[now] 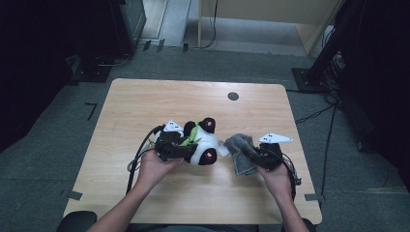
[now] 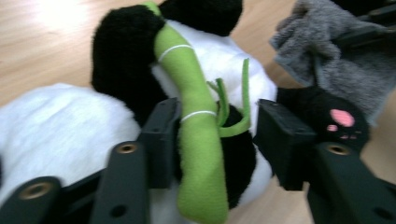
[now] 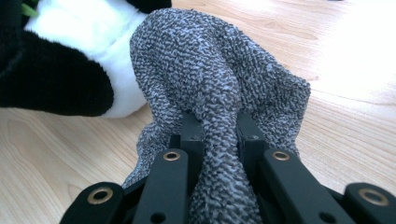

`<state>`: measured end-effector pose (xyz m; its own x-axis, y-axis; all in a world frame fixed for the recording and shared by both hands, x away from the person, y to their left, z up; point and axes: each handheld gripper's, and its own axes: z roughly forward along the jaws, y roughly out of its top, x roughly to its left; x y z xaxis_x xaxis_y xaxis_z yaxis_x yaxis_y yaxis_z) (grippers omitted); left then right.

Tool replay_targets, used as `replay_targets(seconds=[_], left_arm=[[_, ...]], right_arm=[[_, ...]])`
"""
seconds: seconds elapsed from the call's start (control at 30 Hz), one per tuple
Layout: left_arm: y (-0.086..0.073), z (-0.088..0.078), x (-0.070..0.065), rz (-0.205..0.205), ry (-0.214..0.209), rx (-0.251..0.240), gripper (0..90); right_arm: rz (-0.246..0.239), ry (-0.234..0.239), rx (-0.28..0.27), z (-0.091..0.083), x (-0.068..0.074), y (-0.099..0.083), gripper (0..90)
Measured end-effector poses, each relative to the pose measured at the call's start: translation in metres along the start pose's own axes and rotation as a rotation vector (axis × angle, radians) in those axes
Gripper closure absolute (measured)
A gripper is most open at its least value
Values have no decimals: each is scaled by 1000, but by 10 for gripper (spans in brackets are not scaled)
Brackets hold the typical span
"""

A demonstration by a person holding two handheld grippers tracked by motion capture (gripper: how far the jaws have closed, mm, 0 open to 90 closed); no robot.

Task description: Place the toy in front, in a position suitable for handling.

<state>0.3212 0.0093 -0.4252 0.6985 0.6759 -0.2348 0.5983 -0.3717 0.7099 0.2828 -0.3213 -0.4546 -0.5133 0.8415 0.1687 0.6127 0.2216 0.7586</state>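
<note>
At frame centre, left gripper [image 2: 212, 135] spread around panda's green stalk [image 2: 198, 140] — right gripper [image 3: 219, 140] pinching grey cloth [image 3: 219, 70]; no legible writing.

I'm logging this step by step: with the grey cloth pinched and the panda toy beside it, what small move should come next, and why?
Probably carry the grey cloth leftward onto the plush panda. The right gripper is shut on a fold of it, bunched beside the toy, while the left gripper stands open around the panda's green bamboo stalk, pads not pressing.
</note>
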Motion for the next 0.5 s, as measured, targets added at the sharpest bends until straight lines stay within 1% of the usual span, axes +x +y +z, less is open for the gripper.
replay_targets(seconds=[0.03,0.07,0.1,0.13,0.17,0.27,0.33,0.37,0.43,0.5], left_arm=[[0,-1,0,4,-12,3,482],[0,-1,0,7,-19,3,420],[0,-2,0,10,-23,5,393],[0,-4,1,16,-28,4,393],[0,-6,2,26,-28,1,375],[-2,-12,4,71,-13,-16,365],[-1,-18,7,79,-19,-36,356],[-1,-21,9,90,-17,-45,347],[0,-28,13,112,4,-63,336],[0,-34,20,123,10,-73,335]], right_arm=[[0,0,0,0,0,0,786],[3,1,4,0,0,0,786],[2,3,6,0,0,1,786],[2,3,6,0,0,1,786],[-3,2,8,0,0,1,786],[-4,8,13,-1,1,3,786],[2,13,13,-1,1,5,785],[5,19,16,-1,1,6,785],[-1,18,29,-1,1,10,785],[-2,19,31,-1,1,12,785]])
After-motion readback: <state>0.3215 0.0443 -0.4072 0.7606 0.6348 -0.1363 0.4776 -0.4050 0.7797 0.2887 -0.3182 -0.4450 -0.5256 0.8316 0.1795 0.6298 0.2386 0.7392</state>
